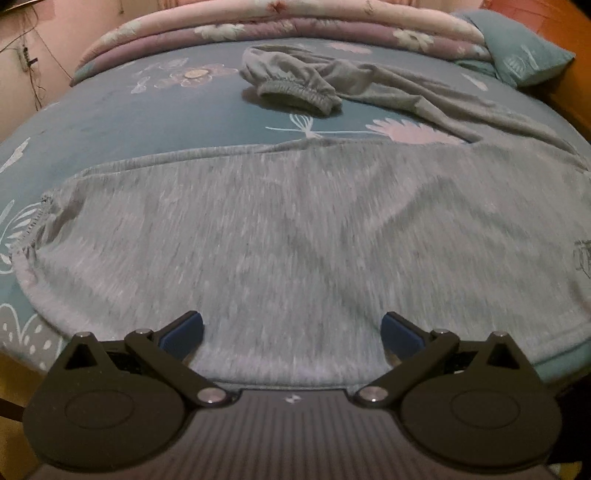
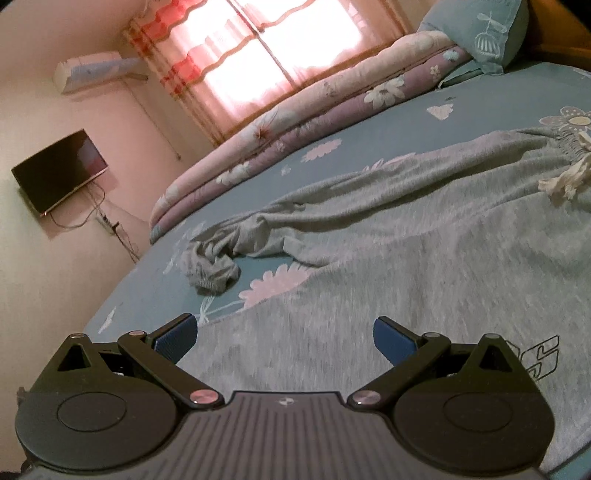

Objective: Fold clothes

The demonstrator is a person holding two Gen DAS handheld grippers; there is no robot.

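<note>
Left gripper [image 1: 291, 334] and right gripper [image 2: 284, 332] gape wide above grey sweatpants [image 1: 295, 229], holding nothing

You had heathered grey pants [image 1: 295, 240] lying on a teal sheet [image 1: 147, 122] printed with pink and white flowers. The quilt [image 1: 295, 26] was pink and mauve with white blossoms, the pillow [image 2: 480, 33] teal with white line drawings, the curtain [image 2: 221, 48] red-checked, and your pads [image 2: 177, 338] blue.

I see grey sweatpants [image 1: 280, 236] of soft, heathered knit cloth — matt — on a smooth printed cotton-like bedsheet [image 1: 110, 122]; my gripper pads [image 2: 176, 338] look ribbed blue plastic.
</note>
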